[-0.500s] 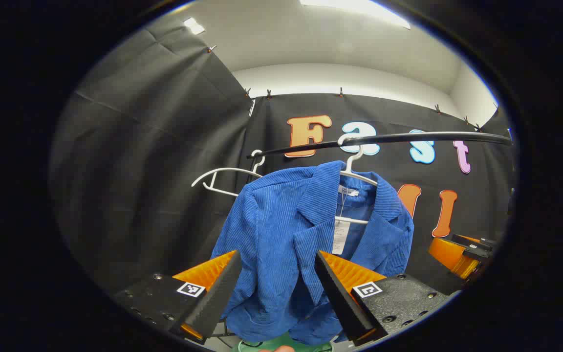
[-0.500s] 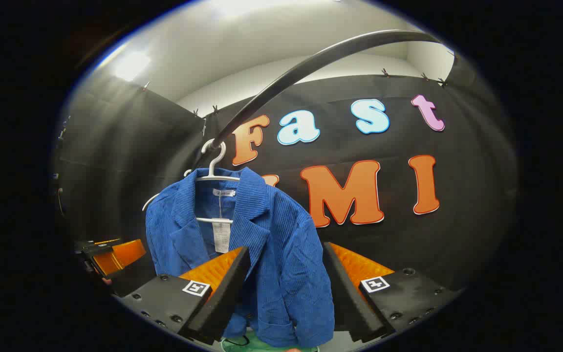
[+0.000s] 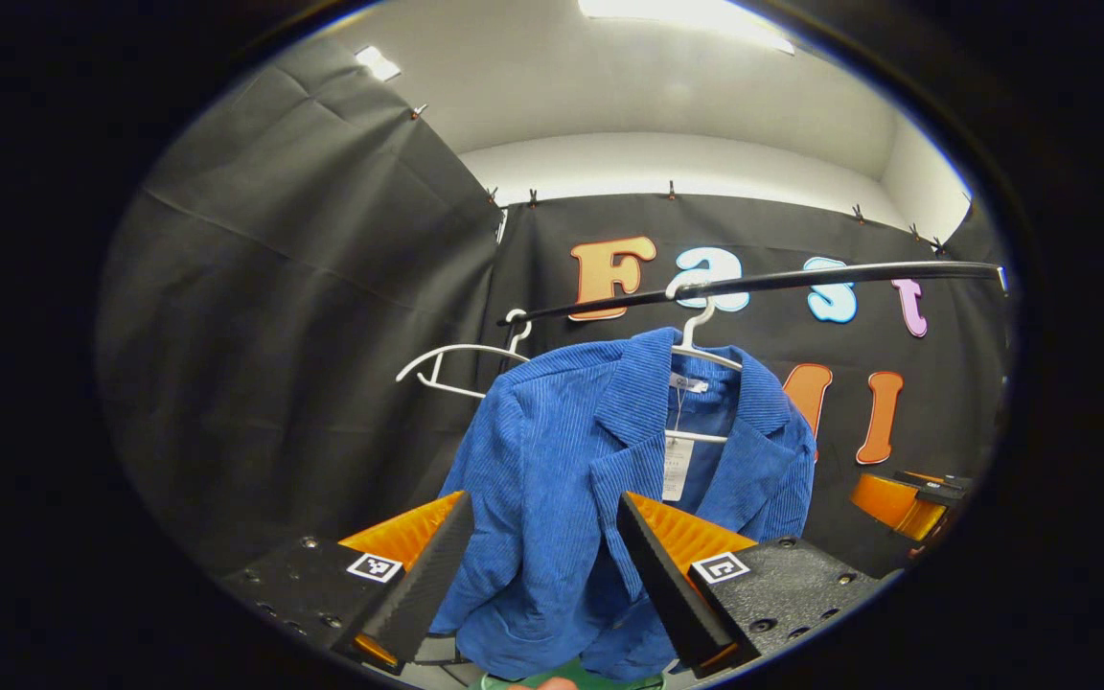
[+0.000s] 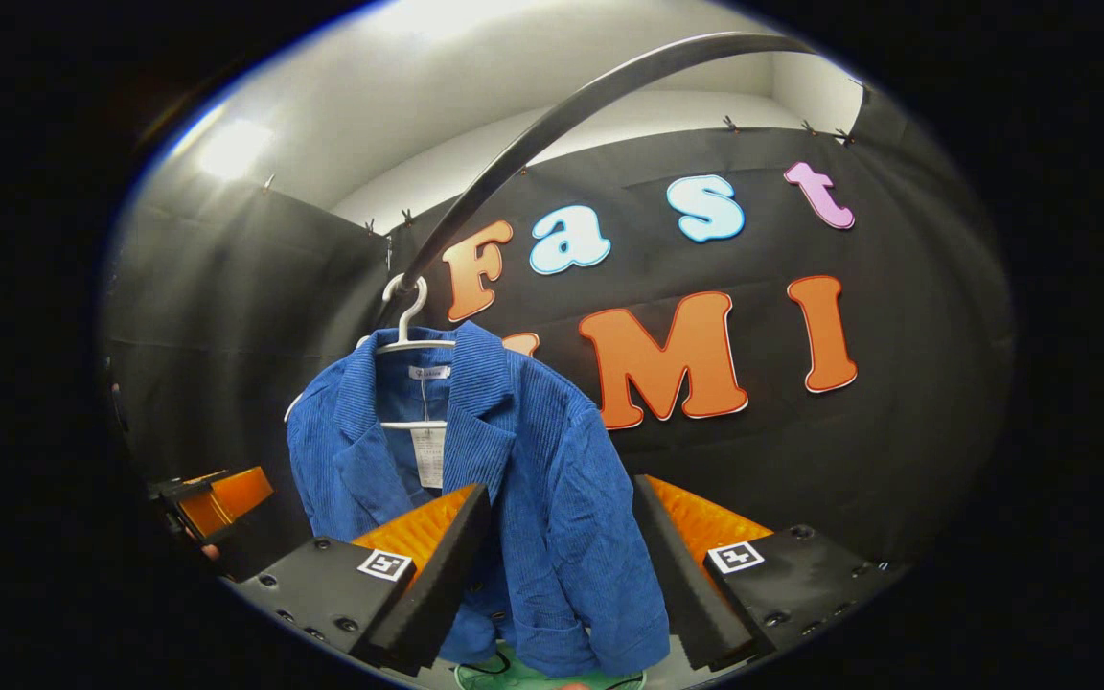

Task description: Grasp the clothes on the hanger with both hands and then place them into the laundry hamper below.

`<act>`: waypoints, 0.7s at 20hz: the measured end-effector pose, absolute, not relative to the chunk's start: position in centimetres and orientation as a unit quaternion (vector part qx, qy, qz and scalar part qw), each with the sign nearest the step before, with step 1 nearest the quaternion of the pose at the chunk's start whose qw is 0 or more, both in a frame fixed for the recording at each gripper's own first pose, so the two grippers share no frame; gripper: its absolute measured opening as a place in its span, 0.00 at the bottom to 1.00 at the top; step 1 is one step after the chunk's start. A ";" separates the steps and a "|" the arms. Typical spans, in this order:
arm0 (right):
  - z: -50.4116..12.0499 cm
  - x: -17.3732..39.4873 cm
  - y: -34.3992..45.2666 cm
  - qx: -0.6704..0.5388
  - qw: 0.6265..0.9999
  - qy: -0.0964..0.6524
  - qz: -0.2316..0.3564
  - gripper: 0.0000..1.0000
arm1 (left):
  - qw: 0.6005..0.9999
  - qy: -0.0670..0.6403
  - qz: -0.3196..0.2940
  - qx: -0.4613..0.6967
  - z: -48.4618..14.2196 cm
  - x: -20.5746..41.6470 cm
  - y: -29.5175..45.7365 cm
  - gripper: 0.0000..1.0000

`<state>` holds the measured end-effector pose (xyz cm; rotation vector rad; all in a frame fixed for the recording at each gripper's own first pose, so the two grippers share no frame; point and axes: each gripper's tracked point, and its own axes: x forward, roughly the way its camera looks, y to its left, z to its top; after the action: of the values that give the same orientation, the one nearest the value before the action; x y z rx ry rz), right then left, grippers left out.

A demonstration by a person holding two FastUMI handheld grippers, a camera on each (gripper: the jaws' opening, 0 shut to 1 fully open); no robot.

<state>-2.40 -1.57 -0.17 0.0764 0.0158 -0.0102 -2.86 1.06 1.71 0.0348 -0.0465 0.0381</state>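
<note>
Since half a second ago, both grippers have backed off slightly, so the blue jacket (image 3: 609,498) looks a little smaller in each view. It hangs on a white hanger (image 3: 701,335) hooked over the black rail (image 3: 801,276), long axis vertical, collar at 12 o'clock, hem at 6 o'clock over the green hamper (image 4: 533,676). The left gripper (image 3: 538,585) and right gripper (image 4: 562,585) have their fingers spread wide, framing the fabric without touching it, probably lined up to pinch either side. An empty hanger (image 3: 461,364) hangs at 9 o'clock.

The jacket (image 3: 562,498) is ribbed blue corduroy cloth, matt; its hanger (image 3: 701,331) smooth white plastic; the rail (image 3: 801,278) glossy dark.
</note>
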 end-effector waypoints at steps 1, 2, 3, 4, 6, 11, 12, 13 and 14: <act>-0.2 -2.5 -1.7 0.037 0.999 0.008 -0.007 0.96 | 0.999 -0.021 0.021 0.021 1.7 -3.2 1.2 0.92; -0.1 -2.8 -1.7 0.035 0.999 0.007 -0.009 0.96 | 0.999 -0.018 0.023 0.024 1.7 -3.4 1.4 0.92; 0.0 -3.2 -1.7 0.034 0.999 0.005 -0.009 0.96 | 0.999 -0.017 0.024 0.027 1.7 -3.7 1.5 0.95; 0.1 -3.9 -1.7 0.032 0.999 0.003 -0.008 0.96 | 0.999 -0.016 0.025 0.028 1.8 -4.0 1.7 0.92; 0.3 -4.7 -1.7 0.029 1.000 0.000 -0.009 0.96 | 0.999 -0.011 0.025 0.029 1.6 -4.5 1.8 0.95; -0.3 -4.8 -0.9 0.022 1.000 0.007 -0.004 0.96 | 0.999 -0.006 0.030 0.026 1.2 -5.4 2.1 0.92; -0.2 -4.9 -0.9 0.021 1.000 0.006 -0.003 0.96 | 0.999 -0.005 0.030 0.026 1.2 -5.5 2.2 0.92; -0.2 -5.0 -0.9 0.020 1.000 0.005 -0.002 0.96 | 0.999 -0.006 0.032 0.026 1.2 -5.5 2.4 0.92; -0.2 -5.0 -0.7 0.019 1.000 0.004 -0.001 0.96 | 0.999 -0.006 0.034 0.026 1.2 -5.4 2.5 0.92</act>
<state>-5.04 -0.67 -0.21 0.0380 0.0086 -0.0020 -5.43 2.54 1.20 0.0511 -0.0125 0.0682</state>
